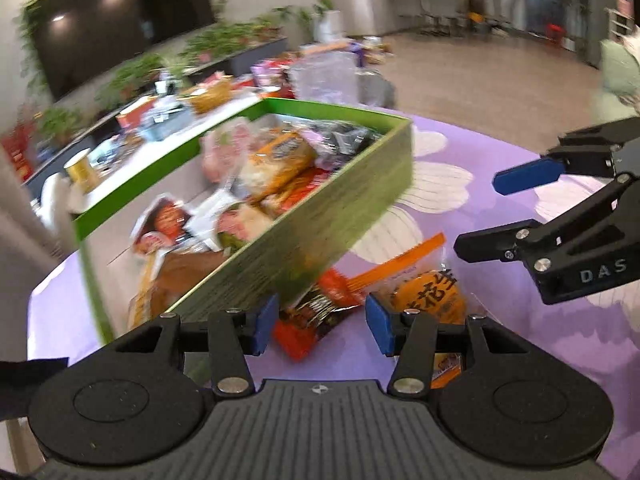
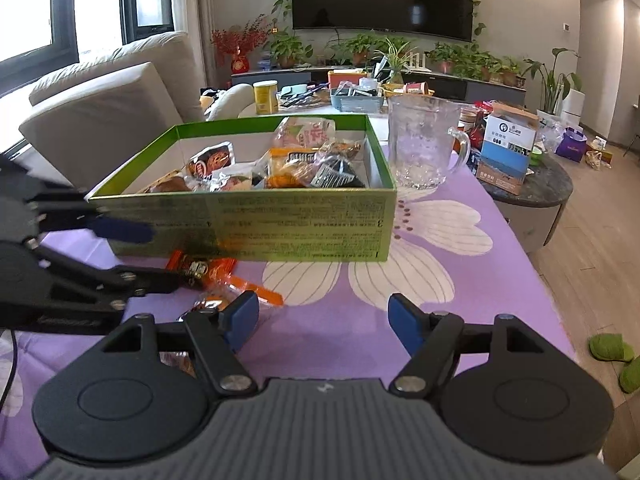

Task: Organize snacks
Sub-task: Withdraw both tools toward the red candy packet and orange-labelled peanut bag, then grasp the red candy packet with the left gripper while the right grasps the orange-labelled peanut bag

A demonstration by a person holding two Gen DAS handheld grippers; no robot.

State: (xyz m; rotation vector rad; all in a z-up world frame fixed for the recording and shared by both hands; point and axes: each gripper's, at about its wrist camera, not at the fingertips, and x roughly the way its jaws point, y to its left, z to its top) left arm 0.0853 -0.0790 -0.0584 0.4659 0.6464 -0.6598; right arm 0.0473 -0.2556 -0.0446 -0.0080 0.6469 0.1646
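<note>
Two loose snack packets, a red one [image 1: 308,320] and an orange one [image 1: 428,292], are lying just in front of the green box [image 1: 320,216], and we are hovering the left gripper [image 1: 320,322], wide open and empty, over them. Our right gripper [image 2: 323,320] is waiting near the box's front wall, equally open and empty. We are judging these packets light, crinkly and slippery, so pinching across the flat middle looks safest.

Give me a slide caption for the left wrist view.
Open left gripper hovers over snack packets beside the green box.
</note>
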